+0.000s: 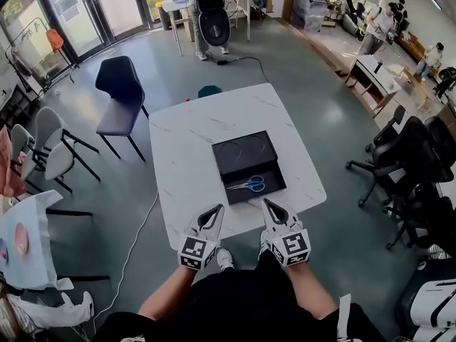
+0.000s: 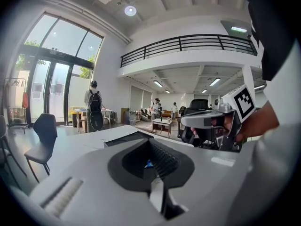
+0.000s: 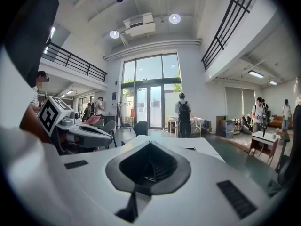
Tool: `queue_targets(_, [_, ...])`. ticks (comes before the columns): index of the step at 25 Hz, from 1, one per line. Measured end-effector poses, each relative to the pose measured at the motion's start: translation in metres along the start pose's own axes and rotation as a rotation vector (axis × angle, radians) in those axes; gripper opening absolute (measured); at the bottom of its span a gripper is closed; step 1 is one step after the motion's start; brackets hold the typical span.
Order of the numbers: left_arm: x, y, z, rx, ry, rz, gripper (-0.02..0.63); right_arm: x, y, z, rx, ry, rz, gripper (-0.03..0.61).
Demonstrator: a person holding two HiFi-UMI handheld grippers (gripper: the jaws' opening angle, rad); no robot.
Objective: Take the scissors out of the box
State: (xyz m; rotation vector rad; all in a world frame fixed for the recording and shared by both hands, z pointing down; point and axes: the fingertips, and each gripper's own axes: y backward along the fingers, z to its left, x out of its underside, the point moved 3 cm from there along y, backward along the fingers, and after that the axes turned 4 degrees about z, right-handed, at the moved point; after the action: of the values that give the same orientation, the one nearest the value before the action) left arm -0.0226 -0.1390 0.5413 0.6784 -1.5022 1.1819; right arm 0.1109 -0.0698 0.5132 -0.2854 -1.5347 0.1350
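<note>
Head view: the scissors [image 1: 249,184] lie inside the open black box [image 1: 269,168] on the worktop [image 1: 185,141] — untouched. The left tool [image 1: 218,208] and right tool [image 1: 266,204] hover near its front, jaws pressed together, empty — likely poised to reach in.

Box [image 1: 242,152] is on the table [image 1: 185,141], a bit R of centre. Scissors [image 1: 249,184] lie in the box's near half. Left tongs [image 1: 216,209] & right tongs [image 1: 266,204] are side by side at near table edge, just before box. Chair [image 1: 121,95] stands L of table.
</note>
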Motion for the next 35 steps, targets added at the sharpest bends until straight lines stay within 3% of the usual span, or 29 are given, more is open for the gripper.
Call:
queue_targets(6, [-0.014, -0.023, 0.005, -0.076, 0.046, -0.007, 0.009, -0.001, -0.022, -0.026, -0.105, -0.008, 0.013, 0.008])
queue_targets(10, [-0.024, -0.038, 0.005, -0.149, 0.032, 0.013, 0.009, -0.008, -0.036, -0.050, -0.173, -0.027, 0.004, 0.008])
queue_targets(19, [-0.038, -0.071, 0.005, -0.290, 0.076, 0.012, 0.009, -0.012, -0.063, -0.090, -0.327, 0.001, 0.022, 0.008])
queue_targets(27, [-0.039, -0.084, 0.002, -0.421, 0.128, 0.004, 0.009, -0.003, -0.080, -0.100, -0.511, 0.057, 0.086, 0.008])
queue_targets(31, [-0.037, -0.079, 0.007, -0.455, 0.138, 0.014, 0.009, 0.005, -0.088, -0.084, -0.615, 0.163, 0.139, 0.008])
queue_targets(35, [-0.034, -0.074, 0.015, -0.466, 0.142, 0.027, 0.009, 0.023, -0.096, -0.074, -0.652, 0.303, 0.194, 0.008])
